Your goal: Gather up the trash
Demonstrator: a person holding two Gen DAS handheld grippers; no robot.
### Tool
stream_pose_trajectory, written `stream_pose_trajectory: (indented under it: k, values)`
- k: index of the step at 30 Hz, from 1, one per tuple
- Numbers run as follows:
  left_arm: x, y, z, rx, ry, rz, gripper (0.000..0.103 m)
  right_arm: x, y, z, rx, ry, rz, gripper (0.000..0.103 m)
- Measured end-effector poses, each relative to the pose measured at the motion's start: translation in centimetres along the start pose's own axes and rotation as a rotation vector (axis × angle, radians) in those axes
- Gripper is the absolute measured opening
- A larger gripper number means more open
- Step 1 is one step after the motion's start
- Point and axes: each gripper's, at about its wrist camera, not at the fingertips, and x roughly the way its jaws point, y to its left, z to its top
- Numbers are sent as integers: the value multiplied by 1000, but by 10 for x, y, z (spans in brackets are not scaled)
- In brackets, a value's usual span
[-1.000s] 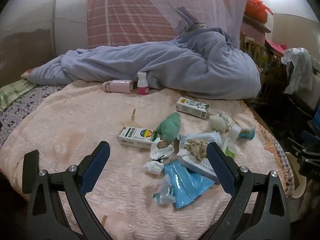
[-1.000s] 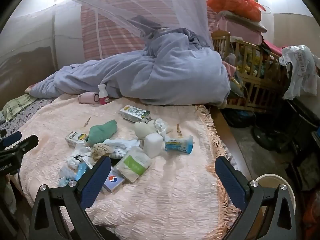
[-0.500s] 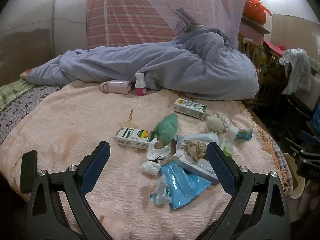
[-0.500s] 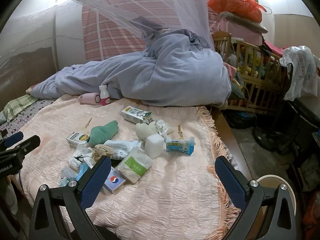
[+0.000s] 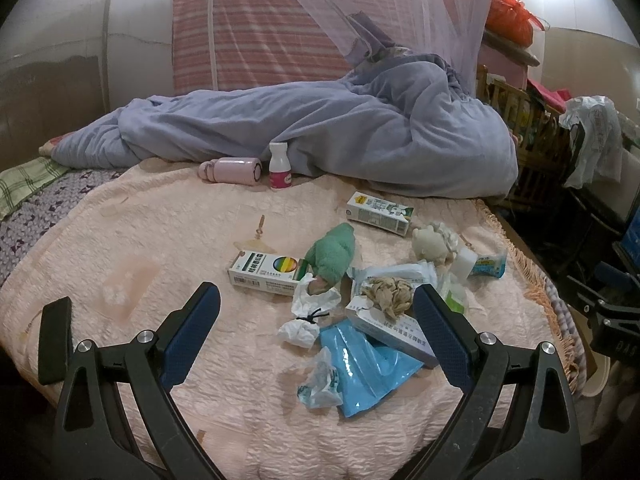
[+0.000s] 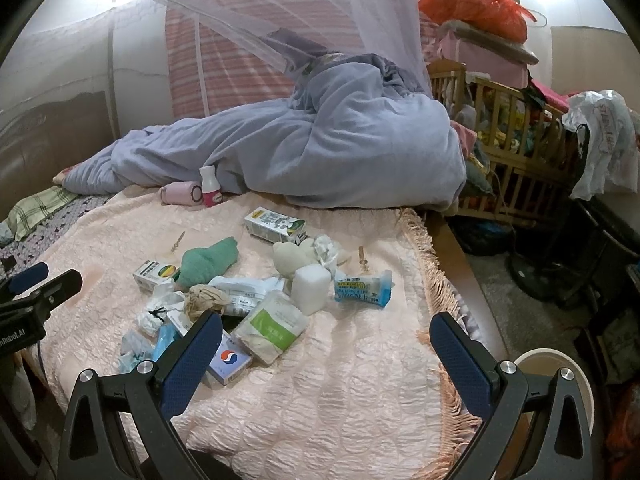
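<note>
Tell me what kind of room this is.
Most likely a lived-in bedroom: a bed with a peach bedspread, a rumpled lavender quilt, a mosquito net overhead, and a wooden crib alongside.

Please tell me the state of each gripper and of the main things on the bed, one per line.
left gripper: open, empty.
right gripper: open, empty.
white bottle: upright, capped.
pink flask: lying on its side.
milk carton: lying flat.
medicine box: lying flat, closed.
white tissue: crumpled.
brown paper: crumpled, on a flat box.
</note>
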Motion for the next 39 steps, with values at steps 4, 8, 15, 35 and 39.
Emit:
stream_pose_trajectory:
  k: [4,8,15,35,39]
  values:
    - [0,0,0,0,1,0,97,1,0,-1,0,2,2,103]
    - [1,1,-1,0,1,-1,97,1,-1,-1,1,2,1,103]
    - [2,0,-2,-2,3,-2,97,2,-1,-2,2,3,2,103]
    - [11,6,-8,-26,27,5,97,8,0,-12,22,25,41,103]
    - [13,9,-10,-32,35,7,97,9,3,-12,11,33,48,103]
